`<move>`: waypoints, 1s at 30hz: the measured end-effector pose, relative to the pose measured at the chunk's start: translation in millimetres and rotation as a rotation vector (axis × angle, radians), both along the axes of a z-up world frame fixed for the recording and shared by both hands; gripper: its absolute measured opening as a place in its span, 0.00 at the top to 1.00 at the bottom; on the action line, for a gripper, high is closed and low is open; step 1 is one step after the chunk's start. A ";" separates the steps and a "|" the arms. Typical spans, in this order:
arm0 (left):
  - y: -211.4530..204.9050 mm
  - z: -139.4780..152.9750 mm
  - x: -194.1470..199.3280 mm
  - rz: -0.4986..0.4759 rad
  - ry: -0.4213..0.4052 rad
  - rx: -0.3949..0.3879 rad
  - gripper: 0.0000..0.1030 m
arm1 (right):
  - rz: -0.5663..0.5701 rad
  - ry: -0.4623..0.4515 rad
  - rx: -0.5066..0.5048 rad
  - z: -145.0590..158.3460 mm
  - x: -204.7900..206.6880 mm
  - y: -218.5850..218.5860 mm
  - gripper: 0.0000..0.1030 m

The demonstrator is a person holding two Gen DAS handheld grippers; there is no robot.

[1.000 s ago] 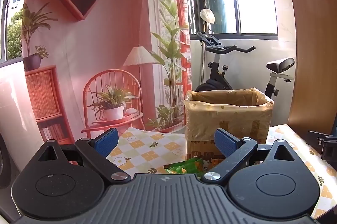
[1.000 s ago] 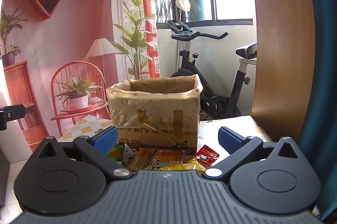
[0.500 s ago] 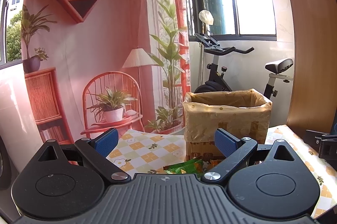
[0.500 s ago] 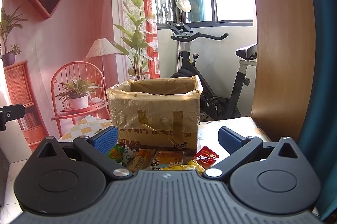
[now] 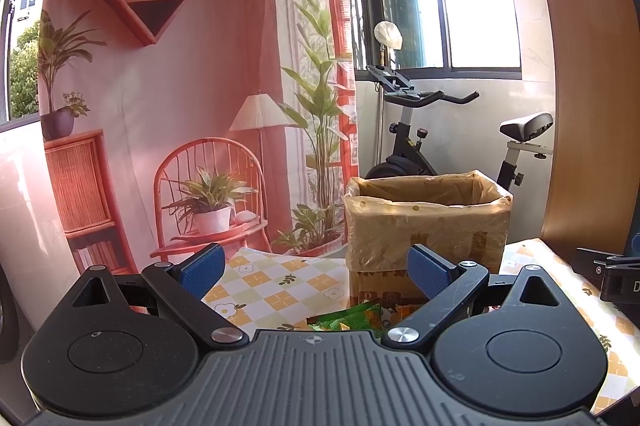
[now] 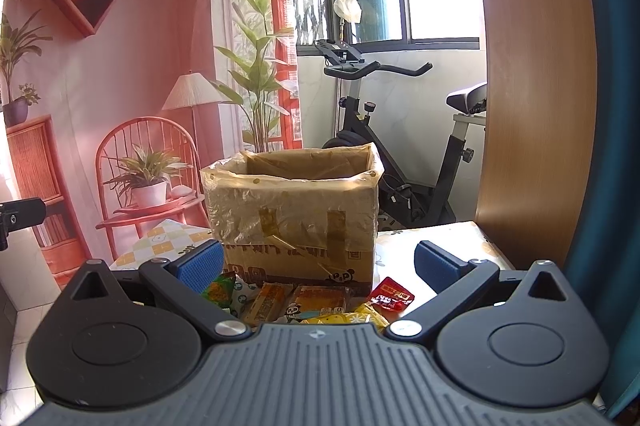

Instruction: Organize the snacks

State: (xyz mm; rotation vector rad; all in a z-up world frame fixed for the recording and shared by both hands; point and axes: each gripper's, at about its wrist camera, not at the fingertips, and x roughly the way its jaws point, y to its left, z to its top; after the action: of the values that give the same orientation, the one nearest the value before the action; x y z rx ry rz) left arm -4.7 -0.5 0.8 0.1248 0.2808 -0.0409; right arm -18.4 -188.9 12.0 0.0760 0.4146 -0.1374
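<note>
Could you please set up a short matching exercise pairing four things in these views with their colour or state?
Things:
1. cardboard box
2. red packet
3. green packet
4. right gripper

Descriptions:
A. open, holding nothing
B. open top, lined with clear plastic
C. lies on the table at the box's front right corner
D. lies on the checked tablecloth in front of the box, seen from the left wrist

Pairs: 1-B, 2-C, 3-D, 4-A
</note>
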 end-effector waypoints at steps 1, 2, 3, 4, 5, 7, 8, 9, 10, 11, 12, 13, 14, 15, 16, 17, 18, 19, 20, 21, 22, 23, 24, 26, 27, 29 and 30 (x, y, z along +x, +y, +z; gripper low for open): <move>0.0 0.1 -0.1 0.000 -0.001 0.000 0.04 | -0.001 -0.001 -0.001 0.1 -0.1 0.2 0.00; 0.0 0.2 0.1 0.000 -0.001 -0.001 0.04 | -0.002 -0.001 0.000 0.1 -0.1 0.0 0.00; 0.1 0.3 0.1 -0.001 -0.001 -0.001 0.04 | -0.001 -0.001 0.000 0.0 -0.1 0.2 0.00; 0.0 0.3 0.1 0.000 -0.001 -0.001 0.04 | 0.000 -0.001 -0.001 0.0 -0.2 0.3 0.00; 0.1 0.2 0.2 0.000 -0.001 -0.001 0.04 | 0.000 -0.001 -0.001 -0.1 -0.2 0.4 0.00; -0.1 0.2 0.0 0.000 -0.001 -0.001 0.04 | 0.001 0.000 0.000 0.0 -0.4 0.3 0.00; -0.1 0.2 0.1 0.000 -0.001 -0.001 0.04 | 0.000 0.000 -0.001 0.3 -0.7 0.6 0.00; 0.0 0.2 0.0 0.000 -0.001 -0.001 0.04 | 0.000 0.000 -0.001 0.4 -0.8 0.6 0.00; 0.0 0.2 0.0 0.000 -0.001 -0.001 0.04 | 0.000 0.000 -0.001 0.5 -1.0 0.6 0.00; -0.1 0.1 0.0 0.000 -0.001 -0.001 0.04 | 0.000 0.000 -0.001 0.6 -1.1 0.7 0.00; 0.0 0.1 0.0 0.000 -0.001 -0.001 0.04 | 0.000 -0.001 -0.001 0.6 -1.2 0.6 0.00; 0.0 0.1 0.0 0.000 -0.001 -0.001 0.04 | 0.000 -0.001 -0.001 0.6 -1.2 0.7 0.00; 0.0 0.1 0.0 -0.001 -0.001 -0.001 0.04 | 0.000 -0.001 -0.001 0.7 -1.5 1.0 0.00; 0.2 0.0 0.0 -0.001 -0.001 -0.001 0.04 | 0.000 0.000 -0.001 0.7 -1.5 1.0 0.00; 0.3 -0.1 0.1 -0.001 0.000 -0.002 0.04 | 0.000 0.000 -0.002 0.5 -1.4 0.9 0.00; 0.4 -0.2 0.1 -0.001 0.000 -0.002 0.04 | 0.000 0.000 -0.002 0.7 -1.6 1.0 0.00; 0.4 -0.4 0.3 -0.002 0.001 -0.003 0.04 | 0.000 0.000 -0.001 0.5 -1.6 0.8 0.00; 0.7 -0.8 0.5 -0.002 0.002 -0.004 0.04 | 0.000 0.000 -0.001 0.4 -1.7 0.8 0.00; 0.9 -1.0 0.7 -0.001 0.003 -0.004 0.04 | -0.001 0.000 -0.002 0.6 -1.8 1.1 0.00; 1.0 -0.9 0.8 -0.001 0.003 -0.005 0.04 | -0.001 0.001 -0.001 0.5 -1.8 1.0 0.00; 1.0 -0.9 0.8 -0.001 0.003 -0.005 0.04 | -0.001 0.001 -0.001 0.5 -1.8 0.8 0.00; 0.9 -1.0 0.8 -0.001 0.002 -0.006 0.04 | -0.001 0.000 -0.001 0.5 -1.9 1.0 0.00; 0.8 -0.9 0.7 -0.002 0.002 -0.004 0.04 | -0.001 0.000 -0.001 0.5 -1.8 0.9 0.00; 0.4 -1.1 0.6 -0.002 0.000 -0.005 0.04 | 0.000 -0.001 -0.002 0.3 -1.1 1.8 0.00; 0.3 -1.2 0.6 -0.001 -0.001 -0.005 0.04 | 0.000 -0.001 -0.002 0.3 -0.8 1.5 0.00; 0.1 -1.7 1.1 0.000 0.001 -0.007 0.04 | 0.000 0.001 -0.001 0.4 -0.6 1.0 0.00; 0.2 -1.9 1.4 0.000 0.002 -0.008 0.04 | 0.001 0.001 -0.001 0.5 -0.3 1.2 0.00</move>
State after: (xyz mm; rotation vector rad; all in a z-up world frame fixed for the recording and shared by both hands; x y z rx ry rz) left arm -3.3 -0.3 -1.1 0.1168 0.2829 -0.0425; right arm -18.7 -187.7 12.5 0.0745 0.4157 -0.1369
